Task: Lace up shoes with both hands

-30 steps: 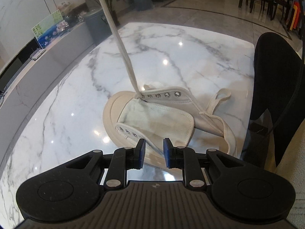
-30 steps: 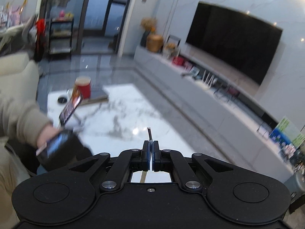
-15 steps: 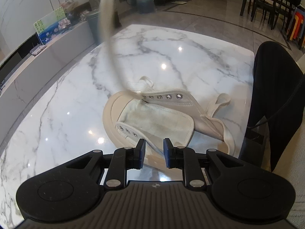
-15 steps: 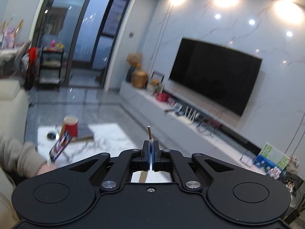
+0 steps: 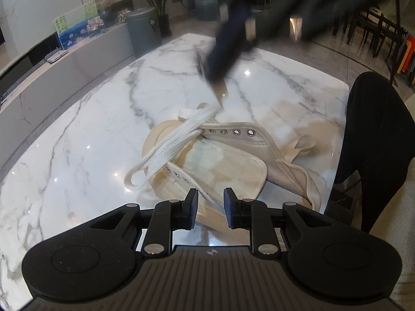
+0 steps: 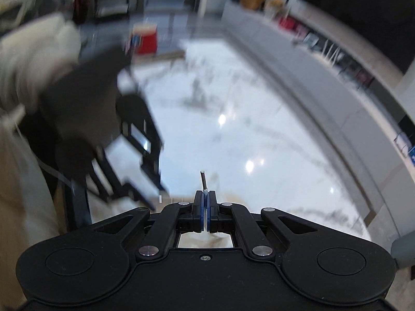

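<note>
A cream shoe point(image 5: 207, 160) lies mid-frame on the marble table point(image 5: 77, 142), slack lace point(image 5: 168, 150) heaped over its toe. Right gripper point(image 6: 205, 194) pinches the lace tip point(image 6: 202, 180); left gripper point(image 5: 209, 207), jaws just widened, holds nothing.

The white grey-veined marble tabletop point(image 5: 77, 155) lies bare left of the cream canvas high-top shoe point(image 5: 228, 160). A slack white flat lace point(image 5: 171, 150) crosses the toe. A black padded chair back point(image 5: 376, 142) blocks the right edge.
</note>
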A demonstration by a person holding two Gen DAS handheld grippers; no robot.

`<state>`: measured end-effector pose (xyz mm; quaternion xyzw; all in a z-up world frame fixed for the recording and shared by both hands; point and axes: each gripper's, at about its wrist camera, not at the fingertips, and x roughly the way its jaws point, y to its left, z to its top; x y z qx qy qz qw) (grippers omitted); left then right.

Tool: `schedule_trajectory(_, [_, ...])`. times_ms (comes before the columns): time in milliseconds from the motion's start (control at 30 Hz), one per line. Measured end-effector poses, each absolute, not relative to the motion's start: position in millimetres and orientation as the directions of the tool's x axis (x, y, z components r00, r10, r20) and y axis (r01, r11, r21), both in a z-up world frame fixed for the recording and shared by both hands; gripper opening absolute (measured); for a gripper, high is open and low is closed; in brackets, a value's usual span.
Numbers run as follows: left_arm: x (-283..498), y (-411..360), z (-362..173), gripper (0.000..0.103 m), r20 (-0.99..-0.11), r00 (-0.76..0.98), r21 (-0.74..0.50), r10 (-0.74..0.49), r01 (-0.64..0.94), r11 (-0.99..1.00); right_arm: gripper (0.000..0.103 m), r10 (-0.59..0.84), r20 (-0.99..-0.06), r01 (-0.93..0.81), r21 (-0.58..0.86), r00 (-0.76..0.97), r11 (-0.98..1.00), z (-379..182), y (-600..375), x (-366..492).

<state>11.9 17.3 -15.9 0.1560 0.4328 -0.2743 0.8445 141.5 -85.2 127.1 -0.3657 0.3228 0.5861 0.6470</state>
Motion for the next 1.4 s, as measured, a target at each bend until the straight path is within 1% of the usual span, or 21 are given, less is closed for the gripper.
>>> schedule_trajectory(133, [15,23,-17,0.024,-0.818,0.466,-0.003,-0.336,0.582,0.813,0.000,0.470,-0.880,-0.998,-0.066,0.065,0.014,99,-73,143])
schedule_trajectory(333, [16,29,-18,0.024,-0.819,0.455,-0.028,-0.349,0.576,0.817,0.000,0.403,-0.915,-1.000,0.002,-0.001,0.001,63,-47,156])
schedule_trajectory(400, [16,30,-18,0.024,-0.820,0.452,-0.033,-0.351,0.575,0.818,0.000,0.369,-0.929,-0.999,0.037,-0.032,0.005,51,-37,162])
schedule_trajectory(500, [15,32,-18,0.024,-0.821,0.450,-0.033,-0.351,0.576,0.817,0.000,0.316,-0.948,-0.999,0.053,-0.048,0.008,40,-27,169])
schedule_trajectory(800, [15,32,-18,0.024,-0.818,0.446,-0.032,-0.362,0.593,0.804,0.001,0.207,-0.976,-0.998,0.062,-0.065,-0.021,31,-11,177])
schedule_trajectory(1400, [10,32,-19,0.024,-0.796,0.473,-0.033,-0.379,0.590,0.806,0.000,0.059,-0.998,-0.999,0.036,-0.036,-0.017,31,4,170])
